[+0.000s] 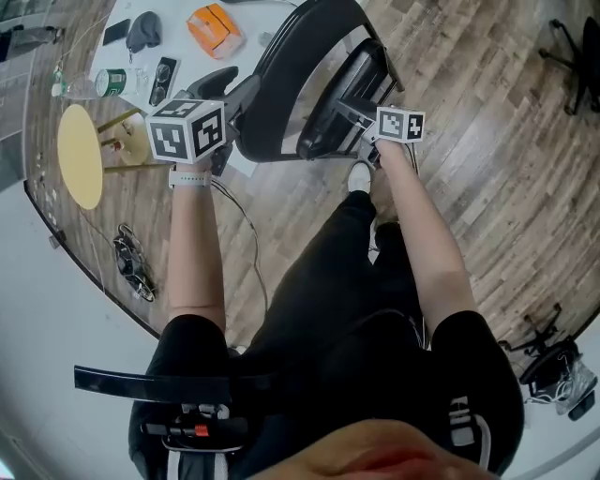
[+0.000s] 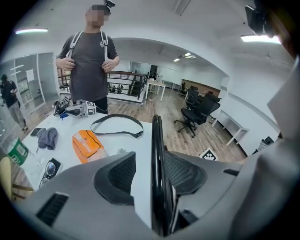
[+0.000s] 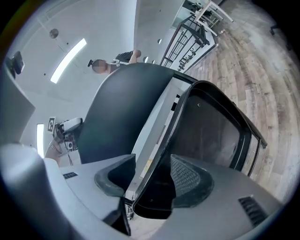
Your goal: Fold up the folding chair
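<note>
Currently both are staying spread, not clamping: the folding chair [image 1: 286, 80] edge is sitting between the left gripper [image 2: 149, 171] jaws, its frame between the right gripper [image 3: 152, 180] jaws.

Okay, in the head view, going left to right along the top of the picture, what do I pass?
Round yellow stool → green container → grey cap → orange pouch → black folding chair → office chair base.

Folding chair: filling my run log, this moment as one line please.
folding chair: nearly folded | left tool: open, chair rim between jaws | right tool: open, chair rim between jaws
</note>
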`<act>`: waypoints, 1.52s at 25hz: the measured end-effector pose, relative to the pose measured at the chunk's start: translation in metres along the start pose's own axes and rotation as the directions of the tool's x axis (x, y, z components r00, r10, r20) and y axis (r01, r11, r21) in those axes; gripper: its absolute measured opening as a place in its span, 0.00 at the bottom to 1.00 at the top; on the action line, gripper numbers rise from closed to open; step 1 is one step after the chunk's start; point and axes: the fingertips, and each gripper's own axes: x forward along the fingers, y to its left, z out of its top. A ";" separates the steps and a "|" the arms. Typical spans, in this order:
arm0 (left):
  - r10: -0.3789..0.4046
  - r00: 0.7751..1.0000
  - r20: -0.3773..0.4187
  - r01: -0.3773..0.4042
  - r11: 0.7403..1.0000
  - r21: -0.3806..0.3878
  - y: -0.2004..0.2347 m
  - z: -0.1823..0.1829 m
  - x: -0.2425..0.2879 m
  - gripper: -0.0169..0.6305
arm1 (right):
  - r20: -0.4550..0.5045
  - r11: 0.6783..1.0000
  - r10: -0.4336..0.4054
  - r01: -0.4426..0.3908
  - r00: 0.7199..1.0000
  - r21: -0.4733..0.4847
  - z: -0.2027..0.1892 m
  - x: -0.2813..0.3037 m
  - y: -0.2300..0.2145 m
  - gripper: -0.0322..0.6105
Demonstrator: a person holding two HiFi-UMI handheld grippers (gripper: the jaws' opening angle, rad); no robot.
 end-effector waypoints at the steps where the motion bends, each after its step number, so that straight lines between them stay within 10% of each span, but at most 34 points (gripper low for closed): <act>1: 0.014 1.000 0.013 -0.014 1.000 -0.004 0.002 0.000 -0.006 0.30 | -0.003 1.000 -0.014 0.014 1.000 -0.014 0.002 -0.006 0.000 0.38; 6: 0.102 0.975 0.198 -0.108 0.994 0.018 -0.009 0.015 -0.052 0.30 | 0.012 0.978 -0.027 0.029 1.000 -0.206 0.027 -0.061 0.037 0.38; 13: -0.008 0.918 0.397 -0.053 0.988 0.142 -0.124 -0.006 -0.100 0.30 | 0.071 0.870 0.103 -0.055 0.992 -0.489 0.028 -0.190 0.157 0.36; 18: -0.165 0.872 0.461 0.128 0.986 0.111 -0.252 -0.037 -0.107 0.27 | 0.088 0.708 0.127 -0.028 0.988 -0.706 0.004 -0.275 0.225 0.13; 21: -0.217 0.853 0.475 0.167 0.975 0.147 -0.323 -0.056 -0.116 0.04 | 0.084 0.599 0.157 -0.027 0.984 -0.800 -0.022 -0.318 0.260 0.07; 28: -0.248 0.806 0.537 0.191 0.968 0.161 -0.430 -0.075 -0.153 0.03 | 0.058 0.462 0.246 -0.064 0.968 -0.885 -0.071 -0.394 0.321 0.07; 38: -0.187 0.766 0.615 0.122 0.982 0.146 -0.457 -0.074 -0.209 0.04 | 0.053 0.430 0.257 -0.065 0.965 -0.900 -0.089 -0.424 0.370 0.07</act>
